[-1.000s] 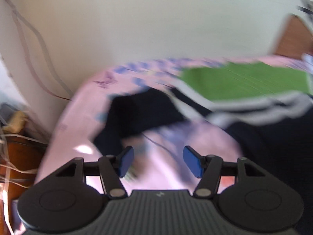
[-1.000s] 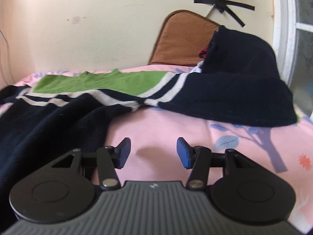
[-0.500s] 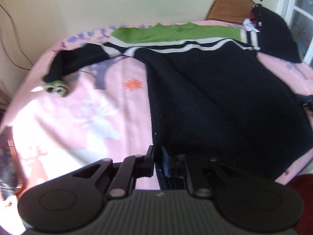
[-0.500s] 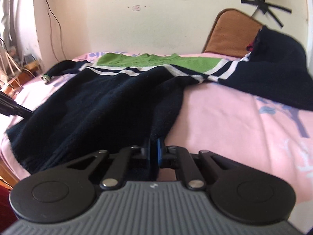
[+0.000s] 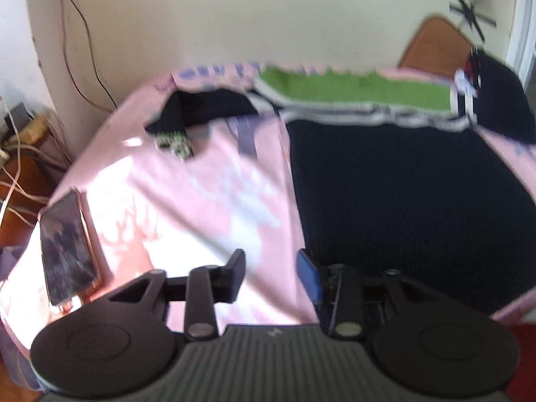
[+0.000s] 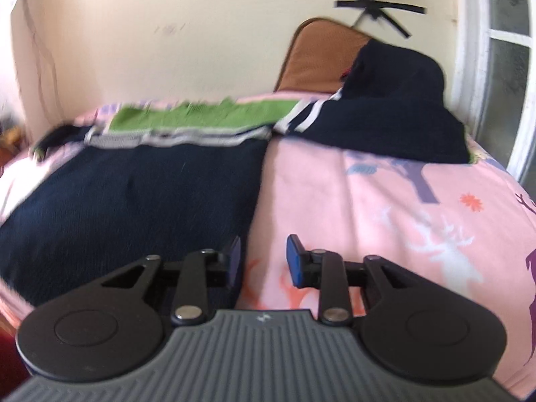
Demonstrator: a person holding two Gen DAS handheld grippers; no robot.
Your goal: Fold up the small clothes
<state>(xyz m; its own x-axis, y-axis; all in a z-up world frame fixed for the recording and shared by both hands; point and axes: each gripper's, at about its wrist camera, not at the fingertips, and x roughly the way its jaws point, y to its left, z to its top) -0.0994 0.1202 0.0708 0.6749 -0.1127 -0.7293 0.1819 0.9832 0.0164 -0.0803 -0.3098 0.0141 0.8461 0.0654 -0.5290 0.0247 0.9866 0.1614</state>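
Note:
A navy sweater (image 5: 402, 187) with a green yoke (image 5: 355, 88) and white stripes lies spread flat on the pink bedsheet (image 5: 201, 194). It also shows in the right wrist view (image 6: 134, 201). Its left sleeve (image 5: 204, 110) lies out to the left; its right sleeve (image 6: 395, 114) lies up toward the pillow. My left gripper (image 5: 271, 274) is open and empty at the sweater's lower left hem corner. My right gripper (image 6: 263, 261) is open and empty at the lower right hem corner.
A phone (image 5: 65, 244) lies on the bed's left edge. A brown pillow (image 6: 321, 57) leans on the far wall. Cables (image 5: 83, 33) hang at the left wall; a window (image 6: 502, 67) is at the right. The bed's near edge is just below both grippers.
Both grippers were shut on the sweater's bottom hem corners half a second ago; now both are open and have let go. The sweater body lies flatter on the bed.

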